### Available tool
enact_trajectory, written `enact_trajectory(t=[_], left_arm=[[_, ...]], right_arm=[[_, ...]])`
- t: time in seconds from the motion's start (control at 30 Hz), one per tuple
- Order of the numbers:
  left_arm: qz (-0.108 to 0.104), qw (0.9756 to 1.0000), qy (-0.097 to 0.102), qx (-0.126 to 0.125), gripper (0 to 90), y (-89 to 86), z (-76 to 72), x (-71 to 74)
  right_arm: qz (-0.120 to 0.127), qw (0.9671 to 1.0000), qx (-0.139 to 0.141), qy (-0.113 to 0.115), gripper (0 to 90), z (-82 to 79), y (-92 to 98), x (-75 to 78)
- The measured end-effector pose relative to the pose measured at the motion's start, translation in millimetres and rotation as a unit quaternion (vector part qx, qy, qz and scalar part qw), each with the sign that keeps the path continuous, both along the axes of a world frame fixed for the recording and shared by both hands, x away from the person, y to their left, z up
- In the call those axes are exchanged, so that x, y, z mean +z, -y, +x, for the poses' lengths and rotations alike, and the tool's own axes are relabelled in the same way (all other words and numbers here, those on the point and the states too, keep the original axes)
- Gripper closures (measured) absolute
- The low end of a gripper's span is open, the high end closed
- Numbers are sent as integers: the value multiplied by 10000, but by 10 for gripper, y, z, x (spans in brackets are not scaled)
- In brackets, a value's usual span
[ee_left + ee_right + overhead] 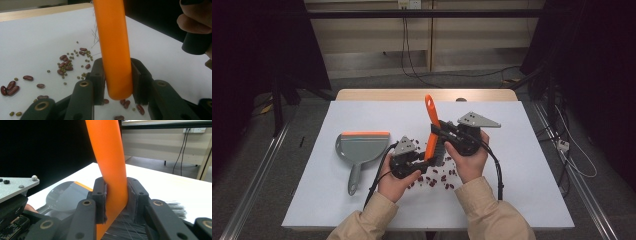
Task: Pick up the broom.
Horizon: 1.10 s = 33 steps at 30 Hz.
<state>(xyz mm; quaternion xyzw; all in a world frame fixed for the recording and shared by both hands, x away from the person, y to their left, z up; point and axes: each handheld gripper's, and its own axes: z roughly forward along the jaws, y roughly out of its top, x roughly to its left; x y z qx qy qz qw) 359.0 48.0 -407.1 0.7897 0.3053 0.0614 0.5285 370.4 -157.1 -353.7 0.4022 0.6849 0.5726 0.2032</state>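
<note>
Both grippers — left gripper (424,159) and right gripper (438,131) — squeeze the orange brush (431,127) tight, above scattered beans (439,179).

The orange-handled brush (432,132) stands nearly upright over the white bench (522,165), dark bristles down. Red and green beans (437,179) lie scattered loosely beneath and beside it.
</note>
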Motion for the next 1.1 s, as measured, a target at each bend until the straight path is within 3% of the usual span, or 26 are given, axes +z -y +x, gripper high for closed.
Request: enact_trajectory(t=[0.1, 0.43, 0.47, 0.5, 0.6, 0.63, 0.73, 0.8, 0.9, 1.1], left_arm=[[-63, 10000, -29, 57, 680, -14, 13, -3], [132, 9995, 27, 284, 708, -87, 22, -3], [127, 9994, 46, 334, 709, -91, 22, -3], [135, 9992, 74, 364, 709, -101, 26, -3], [139, 9986, 86, 496, 708, -147, 37, -2], [139, 9986, 86, 496, 708, -147, 37, -2], [163, 9981, 136, 578, 709, -165, 36, -7], [178, 9977, 170, 627, 709, -175, 38, -1], [190, 9972, 165, 707, 708, -186, 41, 4], [260, 9963, 236, 790, 708, -183, 38, 1]], right_arm=[[25, 10000, -7, -2, 710, -1, -3, 1], [194, 9997, 61, -109, 693, 9, -13, -26], [216, 9997, 65, -125, 599, 15, -21, -32], [216, 9997, 65, -125, 599, 15, -21, -32], [208, 9997, -22, -141, 375, 11, -49, -44], [208, 9997, -22, -141, 375, 11, -49, -44], [271, 9995, -108, -139, 236, 3, -52, -70], [105, 9992, -377, 94, 217, -30, -83, -100], [-184, 9975, -646, 222, 178, -73, -146, -135], [7, 9986, -530, -21, 163, -98, -256, -167]])
